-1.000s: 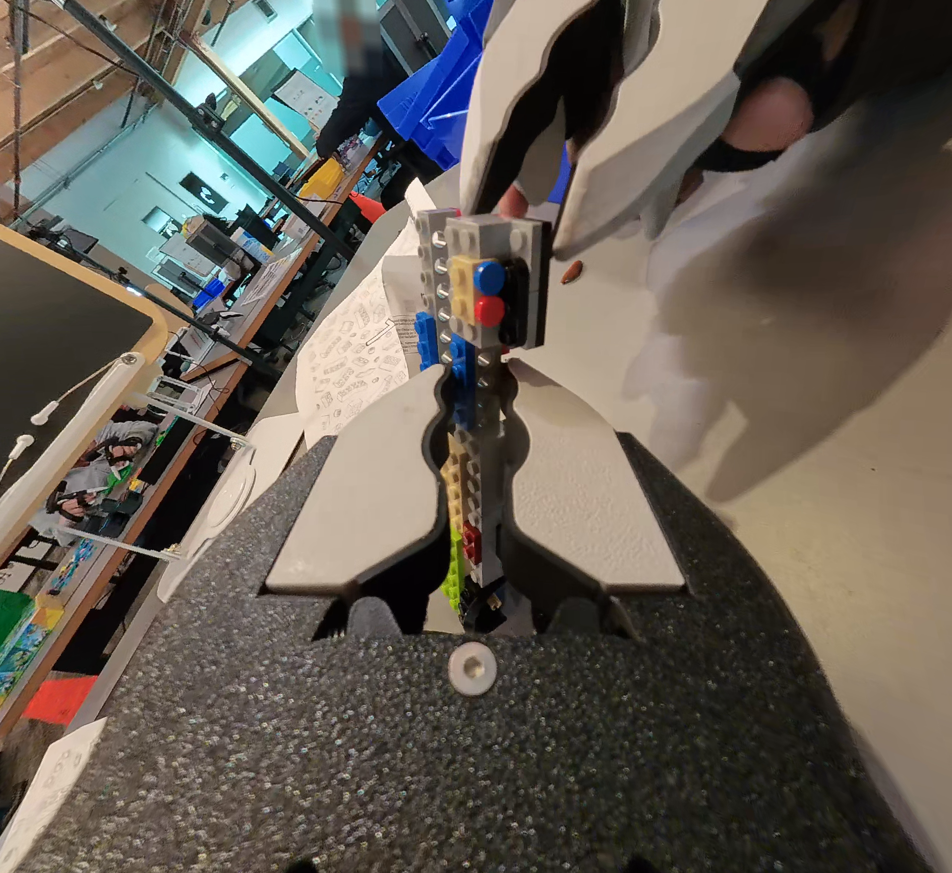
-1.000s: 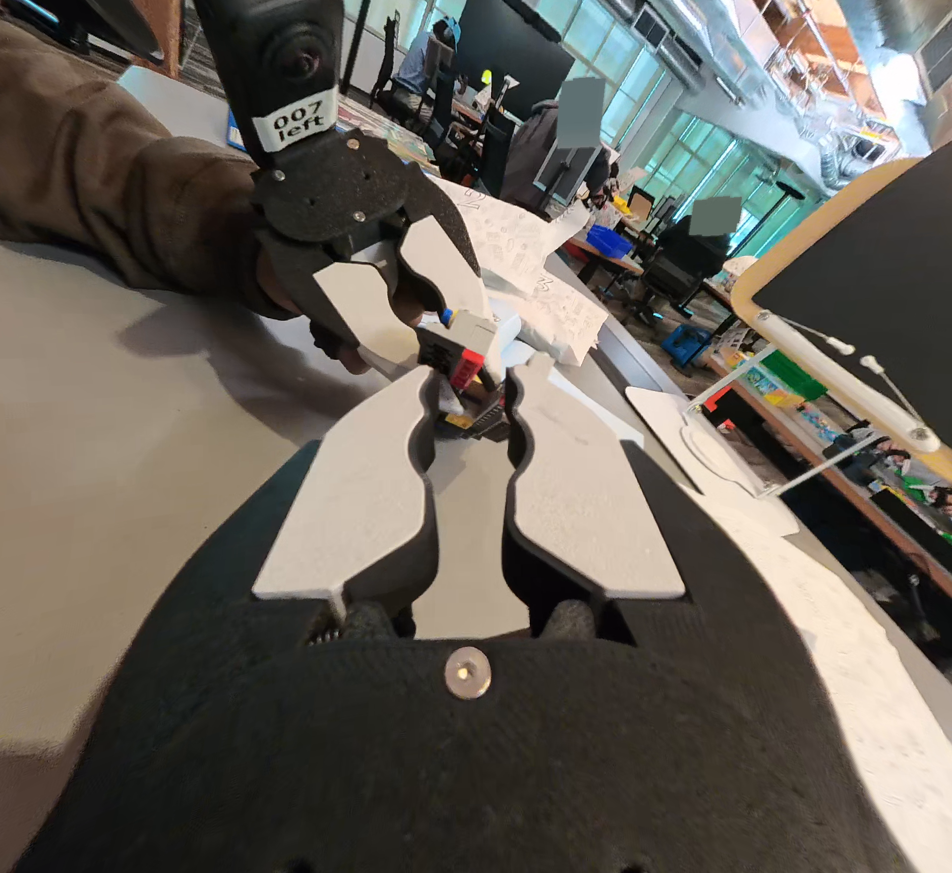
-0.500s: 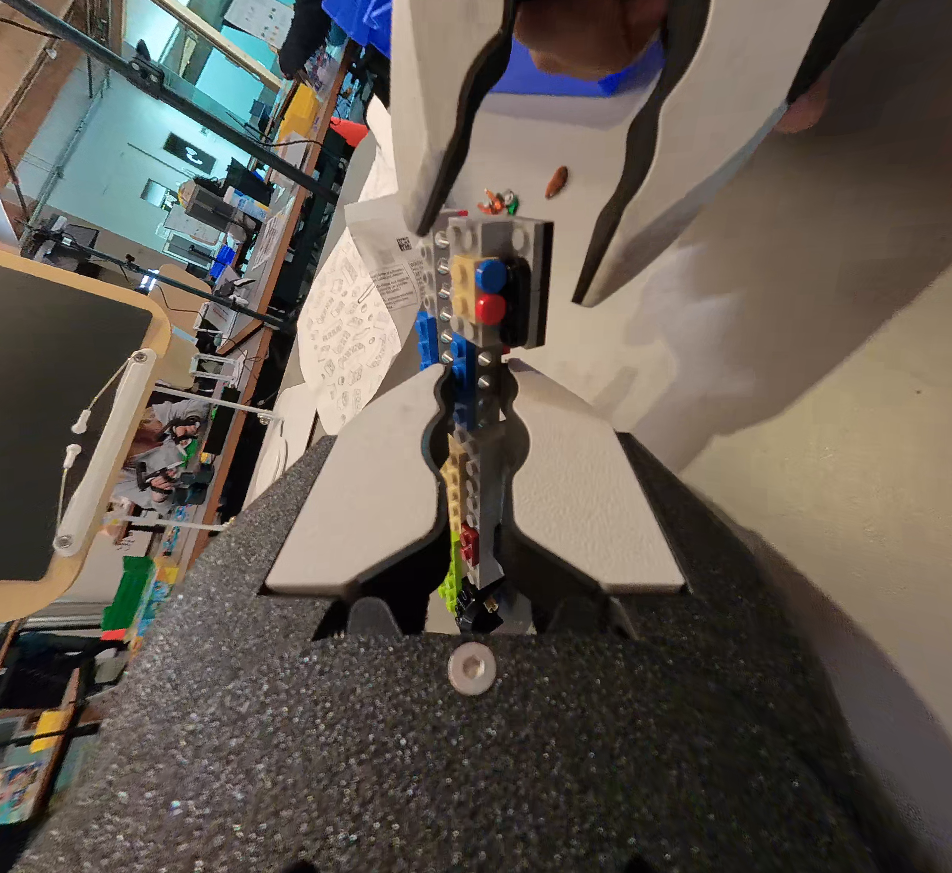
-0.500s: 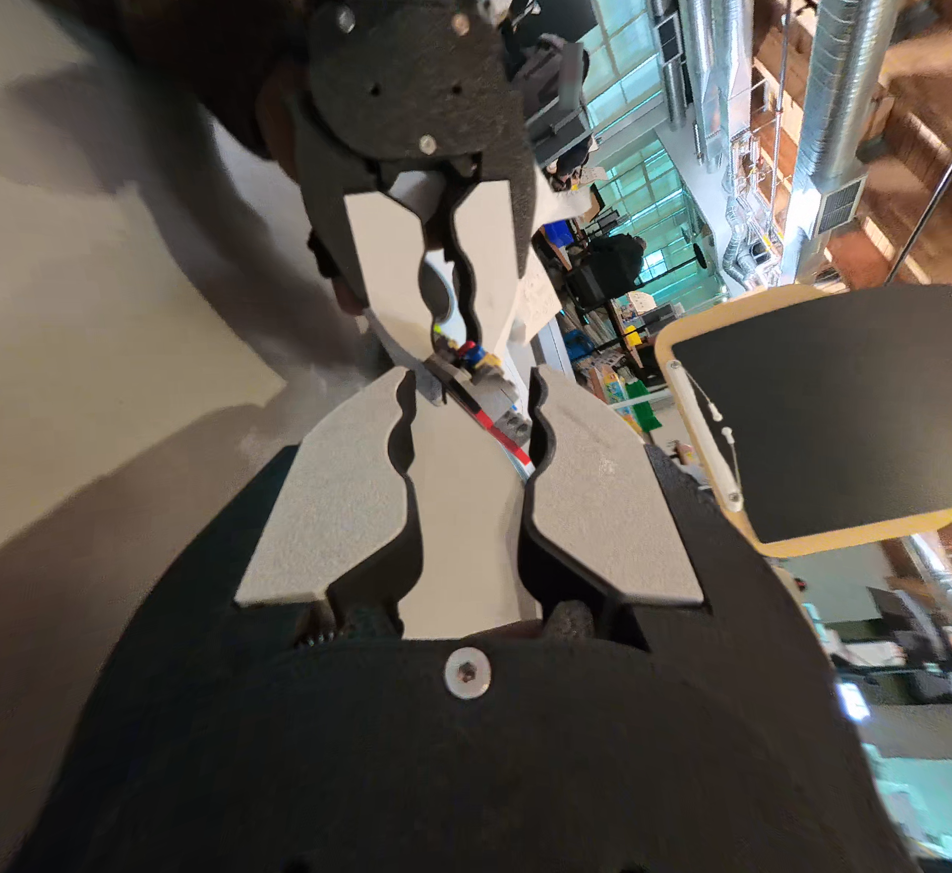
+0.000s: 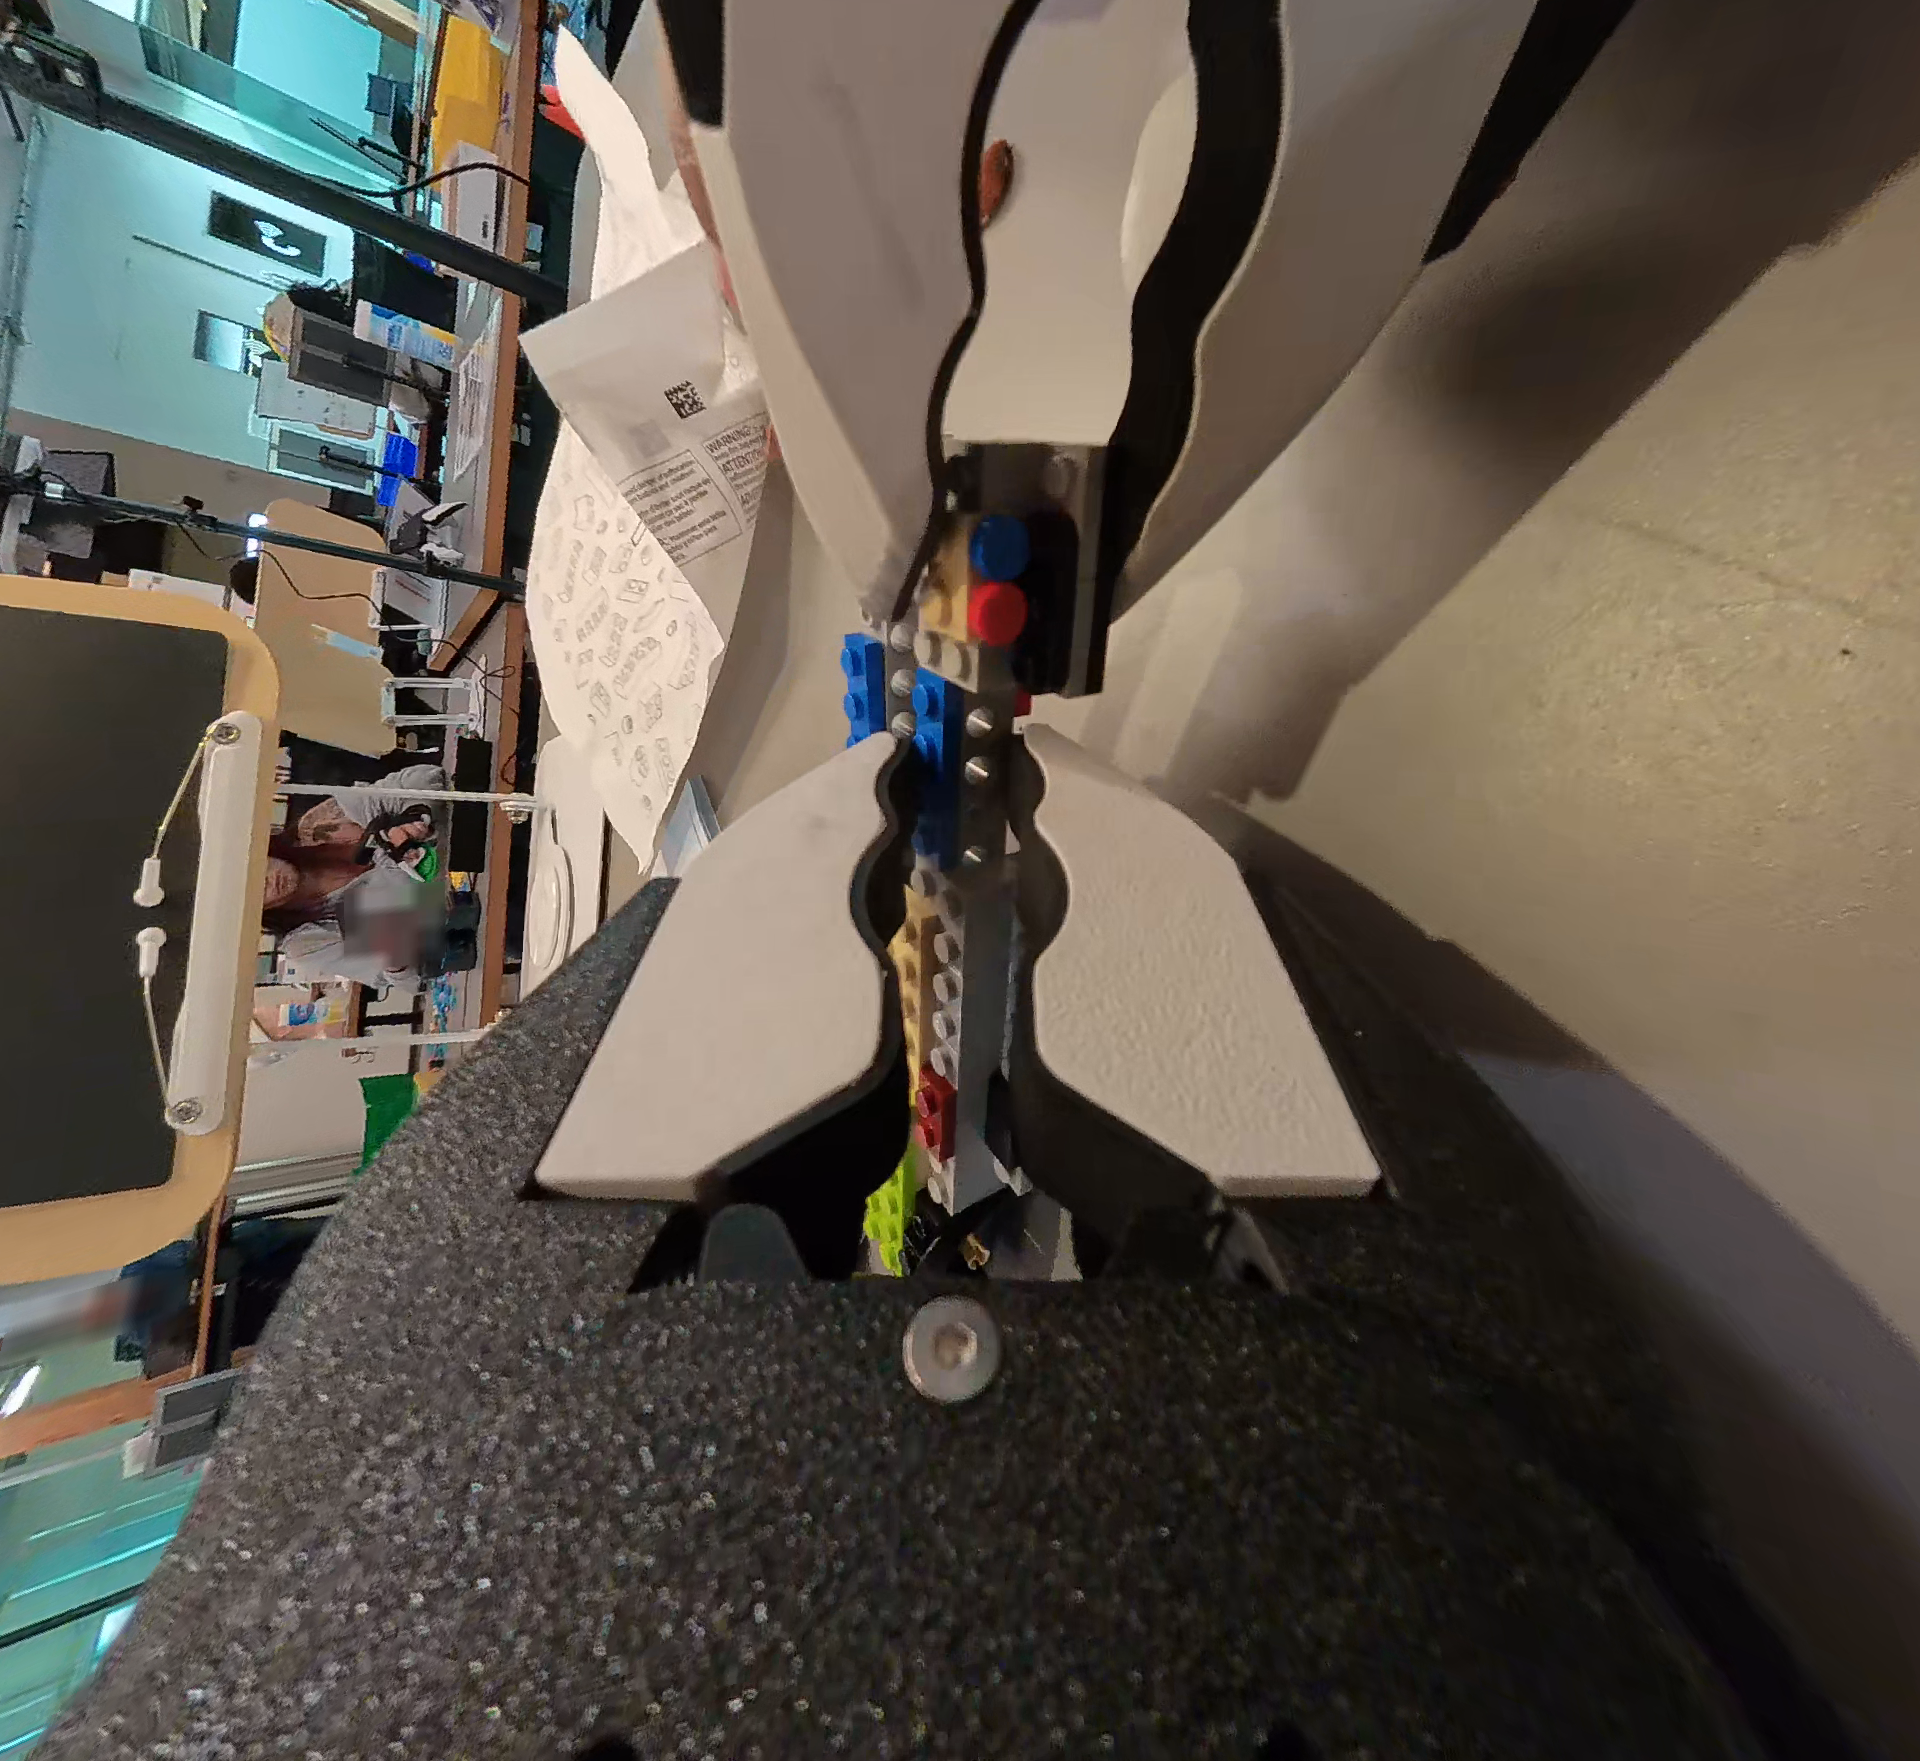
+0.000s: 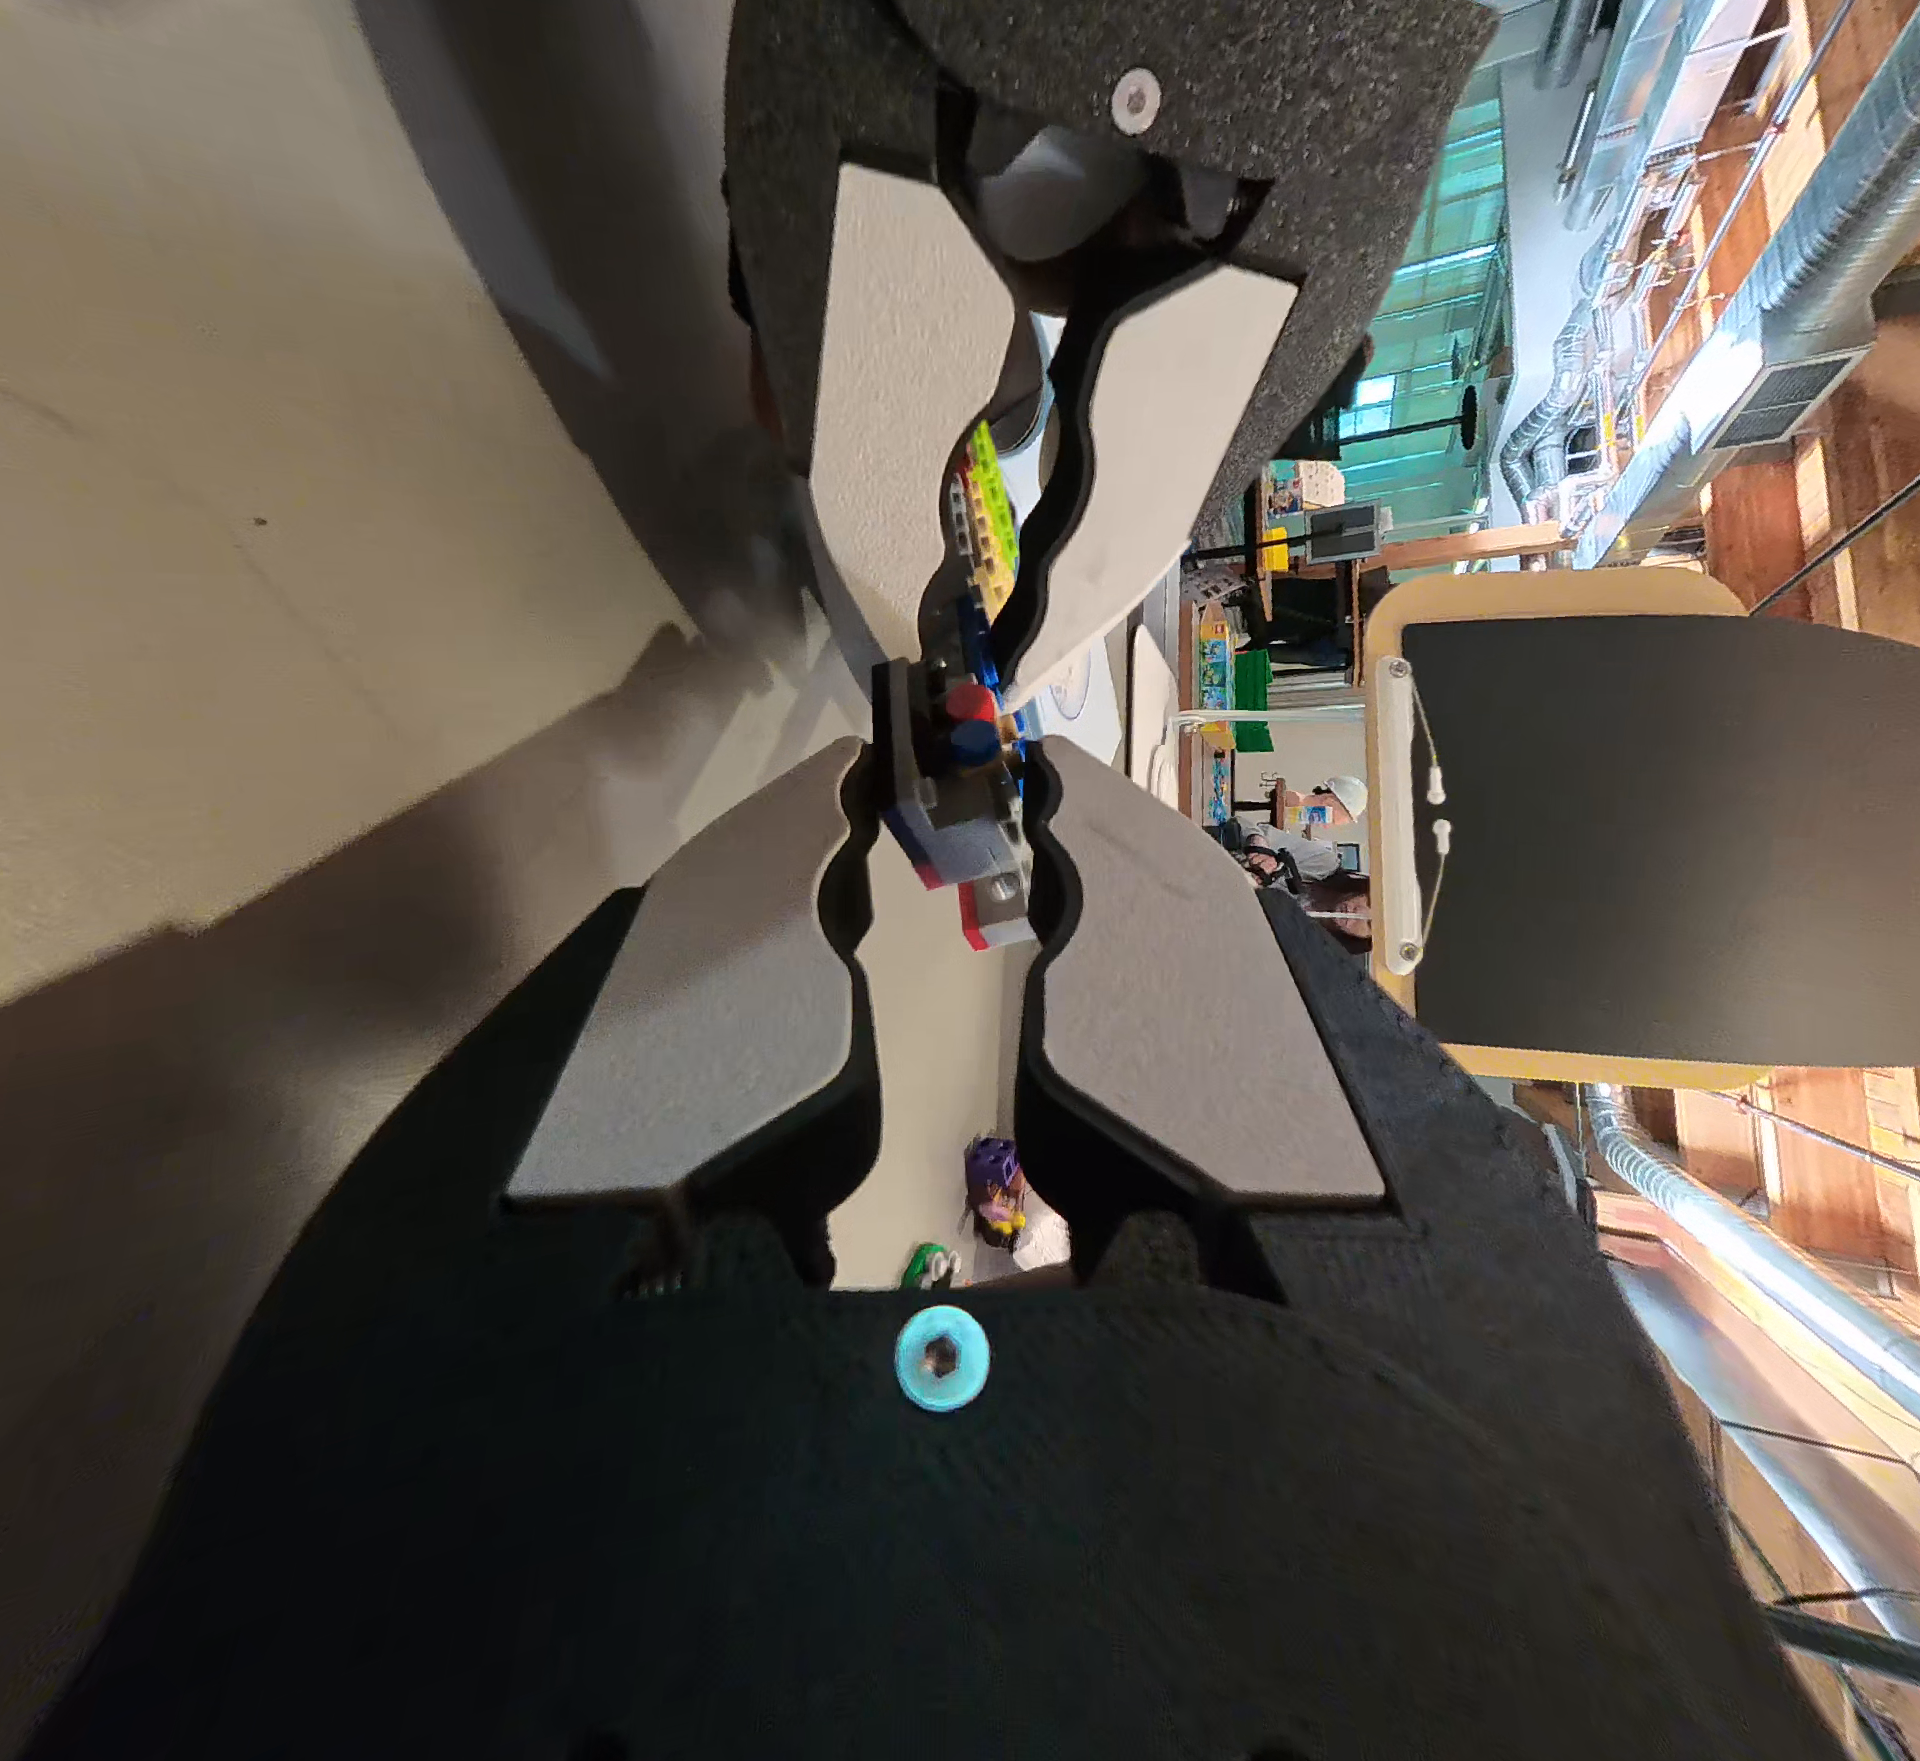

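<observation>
Left claw (image 5: 961, 745) pinches a long brick model (image 5: 951, 932) lengthwise, both pads pressed on its flanks; the model runs from deep in the jaws out past the tips. Right claw (image 6: 951, 766) comes in nose-to-nose and clamps the model's far end, the dark block with red and blue studs (image 6: 961, 724). Both claws hold the same piece over the bench (image 5: 1662, 672). Looks like a two-claw hold mid-assembly. Any next move needs the tips kept aligned: twisting would likely snap the plates apart.

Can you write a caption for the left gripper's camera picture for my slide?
Left gripper clamps a long toy-brick model while the right gripper closes around its red-and-blue studded end.
</observation>
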`<state>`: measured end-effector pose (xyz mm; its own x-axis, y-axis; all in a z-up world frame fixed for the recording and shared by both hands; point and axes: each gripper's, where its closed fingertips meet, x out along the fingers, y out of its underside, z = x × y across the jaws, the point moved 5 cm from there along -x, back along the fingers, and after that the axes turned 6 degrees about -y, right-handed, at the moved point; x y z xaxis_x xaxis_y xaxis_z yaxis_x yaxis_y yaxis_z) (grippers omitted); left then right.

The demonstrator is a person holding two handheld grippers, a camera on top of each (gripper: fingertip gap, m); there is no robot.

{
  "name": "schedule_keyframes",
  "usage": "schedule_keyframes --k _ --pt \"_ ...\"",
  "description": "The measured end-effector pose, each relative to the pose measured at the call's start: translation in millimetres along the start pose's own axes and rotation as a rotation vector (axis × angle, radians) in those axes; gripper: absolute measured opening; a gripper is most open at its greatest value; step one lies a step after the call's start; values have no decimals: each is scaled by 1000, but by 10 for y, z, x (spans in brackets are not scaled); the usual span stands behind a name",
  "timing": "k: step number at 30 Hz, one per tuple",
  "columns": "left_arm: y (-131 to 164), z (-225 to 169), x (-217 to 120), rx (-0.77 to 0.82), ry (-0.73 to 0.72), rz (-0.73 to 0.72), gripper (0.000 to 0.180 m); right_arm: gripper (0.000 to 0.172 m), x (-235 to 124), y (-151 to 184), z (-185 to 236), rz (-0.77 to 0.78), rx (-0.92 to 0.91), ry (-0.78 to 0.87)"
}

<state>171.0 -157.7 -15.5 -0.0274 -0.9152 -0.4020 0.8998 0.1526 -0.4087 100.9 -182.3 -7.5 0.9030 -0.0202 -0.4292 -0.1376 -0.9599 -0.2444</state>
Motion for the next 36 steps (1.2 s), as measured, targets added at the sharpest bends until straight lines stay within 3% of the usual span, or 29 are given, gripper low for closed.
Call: schedule_keyframes --k 4,9,16,24,31,36 --pt "31 -30 28 22 -8 10 16 26 35 29 17 1 101 -62" --pt "65 -150 90 117 4 45 16 25 83 108 53 -56 393 -252" --pt "101 -186 113 76 57 48 17 26 83 156 57 -93 389 -254" --pt "92 -59 -47 -150 195 -117 40 26 -5 126 -79 -196 319 -106" --pt "-160 144 -263 -685 492 -412 46 26 -134 29 -217 -298 285 37" --pt "-204 185 -255 -872 587 -451 42 26 -165 -27 -206 -334 265 45"
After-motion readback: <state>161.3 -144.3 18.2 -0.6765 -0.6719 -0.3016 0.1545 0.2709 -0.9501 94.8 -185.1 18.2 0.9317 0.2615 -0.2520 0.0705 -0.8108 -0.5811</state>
